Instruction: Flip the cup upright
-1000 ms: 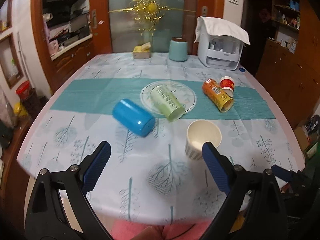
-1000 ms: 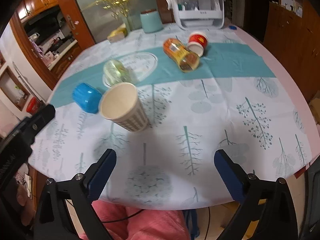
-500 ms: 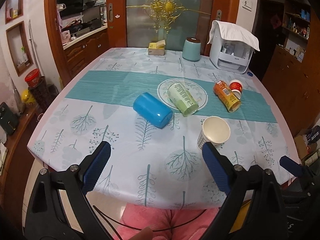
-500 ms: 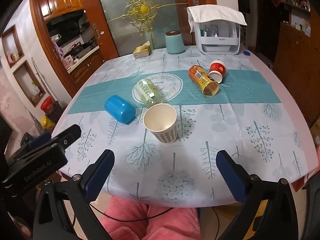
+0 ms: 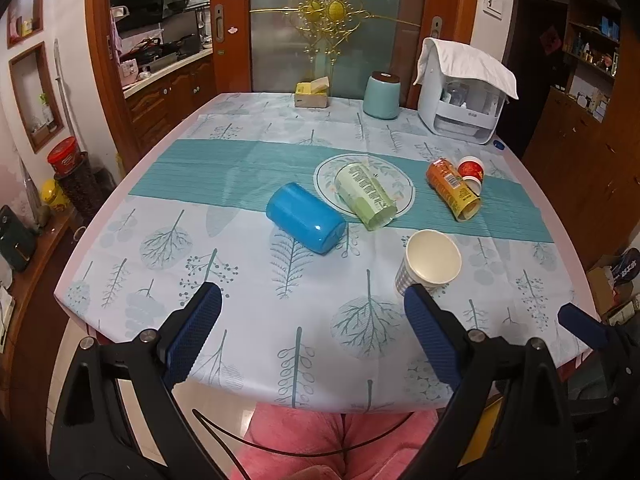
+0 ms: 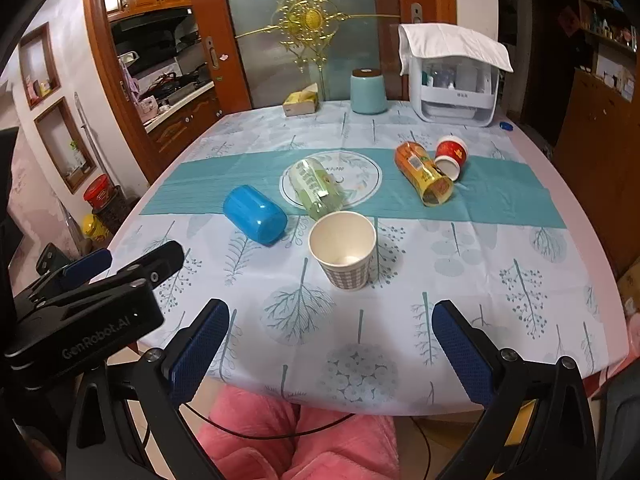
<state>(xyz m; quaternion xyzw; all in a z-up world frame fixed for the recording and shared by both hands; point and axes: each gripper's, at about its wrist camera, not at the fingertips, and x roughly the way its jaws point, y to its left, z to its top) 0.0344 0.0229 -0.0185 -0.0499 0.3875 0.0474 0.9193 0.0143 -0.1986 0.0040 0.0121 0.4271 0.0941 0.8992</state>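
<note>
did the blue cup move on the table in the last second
No. The blue cup lies on its side just left of the round placemat, at the teal runner's near edge, as before. Only the cameras pulled back.

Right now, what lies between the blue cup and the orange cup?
The pale green cup, lying on its side and partly on the round mat, lies between the blue cup and orange cup, seen in both views.
</note>
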